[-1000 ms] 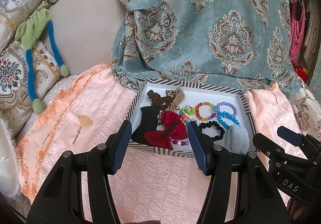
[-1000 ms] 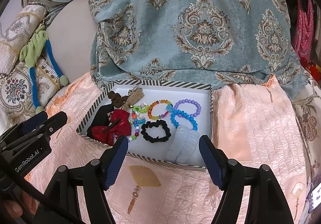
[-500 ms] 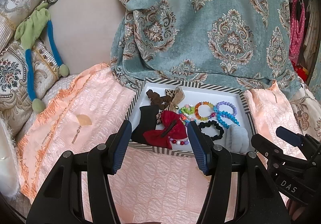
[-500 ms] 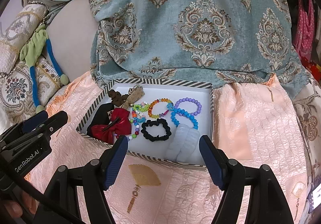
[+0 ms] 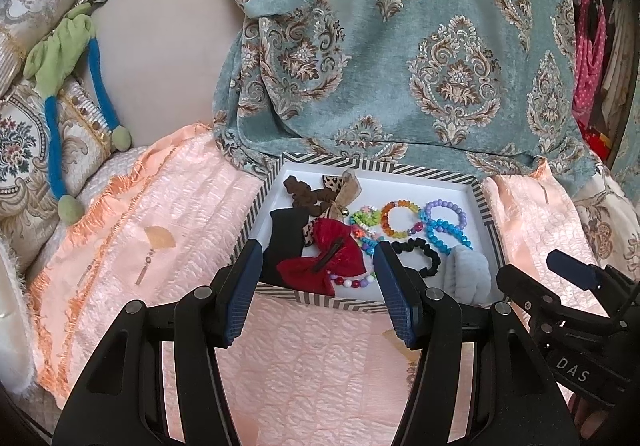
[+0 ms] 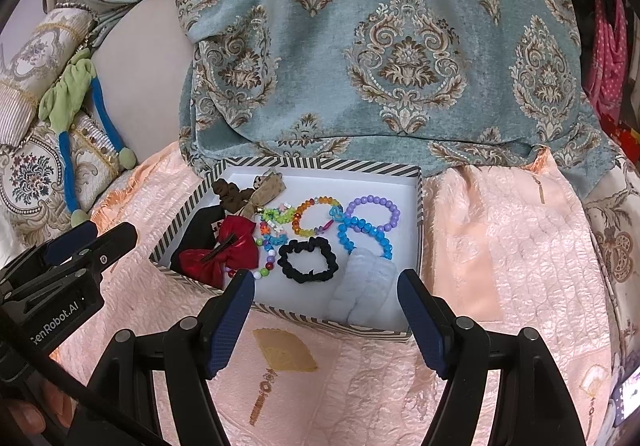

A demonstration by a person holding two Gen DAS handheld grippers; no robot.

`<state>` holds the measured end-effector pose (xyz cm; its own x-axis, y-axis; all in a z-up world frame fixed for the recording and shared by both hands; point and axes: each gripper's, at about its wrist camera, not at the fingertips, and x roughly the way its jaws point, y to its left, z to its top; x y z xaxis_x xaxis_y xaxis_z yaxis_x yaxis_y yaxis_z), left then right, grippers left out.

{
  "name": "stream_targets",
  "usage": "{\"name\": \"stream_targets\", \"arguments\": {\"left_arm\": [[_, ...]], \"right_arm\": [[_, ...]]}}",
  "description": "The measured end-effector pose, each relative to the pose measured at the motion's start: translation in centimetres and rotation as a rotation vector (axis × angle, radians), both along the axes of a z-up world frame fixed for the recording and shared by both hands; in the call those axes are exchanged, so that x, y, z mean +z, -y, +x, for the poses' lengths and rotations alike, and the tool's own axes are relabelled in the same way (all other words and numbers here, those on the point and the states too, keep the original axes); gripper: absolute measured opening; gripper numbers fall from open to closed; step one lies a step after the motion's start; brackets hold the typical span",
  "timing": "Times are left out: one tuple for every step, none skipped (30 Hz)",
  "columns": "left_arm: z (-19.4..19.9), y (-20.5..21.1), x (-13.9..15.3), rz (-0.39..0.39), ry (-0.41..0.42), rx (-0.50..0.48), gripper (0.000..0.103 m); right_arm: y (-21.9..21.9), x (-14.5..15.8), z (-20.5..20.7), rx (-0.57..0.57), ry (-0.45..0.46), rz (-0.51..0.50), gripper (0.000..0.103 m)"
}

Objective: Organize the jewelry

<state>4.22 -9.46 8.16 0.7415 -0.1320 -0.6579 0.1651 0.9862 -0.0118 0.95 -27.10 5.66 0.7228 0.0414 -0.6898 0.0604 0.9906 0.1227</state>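
A striped-rim white box (image 5: pixel 486 206) (image 6: pixel 419 214) lies on the peach bedspread. It holds a red bow (image 5: pixel 328 262) (image 6: pixel 228 252), a black scrunchie (image 5: pixel 420 258) (image 6: pixel 308 260), a brown scrunchie (image 5: pixel 302 190), a blue bead bracelet (image 5: pixel 444 232) (image 6: pixel 360 232), a purple bead bracelet (image 6: pixel 374 212), an orange multicolour bracelet (image 5: pixel 398 218) (image 6: pixel 314 216) and a pale fluffy scrunchie (image 5: pixel 468 278) (image 6: pixel 366 292). My left gripper (image 5: pixel 316 258) is open, just before the box's near rim by the red bow. My right gripper (image 6: pixel 326 288) is open, before the near rim by the fluffy scrunchie.
A teal damask cloth (image 5: pixel 400 46) hangs behind the box. Patterned cushions (image 5: pixel 20 134) and a green-and-blue stuffed toy (image 5: pixel 60 58) lie at the left. Pink clothes (image 5: pixel 588 46) hang at the far right. The peach bedspread (image 6: pixel 520 246) surrounds the box.
Both grippers have drifted very slightly; the box sits a touch lower in the right wrist view. Both stay open and nothing in the box has moved.
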Motion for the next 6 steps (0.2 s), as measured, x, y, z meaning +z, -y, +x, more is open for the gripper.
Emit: {"name": "stream_targets", "arguments": {"left_arm": [[0.04,0.06,-0.08,-0.004,0.0,-0.004,0.058],[0.09,0.09,-0.14,-0.003,0.001,-0.006,0.058],[0.1,0.14,-0.23,0.001,0.002,-0.007,0.058],[0.16,0.24,-0.34,0.006,0.003,-0.007,0.058],[0.22,0.29,-0.45,0.008,0.0,-0.007,0.058],[0.26,0.28,-0.53,0.007,-0.003,-0.008,0.058]], "right_arm": [[0.15,-0.04,0.04,0.0,-0.001,0.0,0.072],[0.28,-0.1,0.09,-0.001,-0.002,-0.001,0.072],[0.46,-0.18,0.13,-0.004,-0.004,-0.002,0.072],[0.62,-0.25,0.17,-0.006,-0.005,-0.001,0.072],[0.91,-0.43,0.24,-0.01,-0.008,0.001,0.072],[1.1,-0.56,0.31,-0.012,-0.01,0.002,0.072]]}}
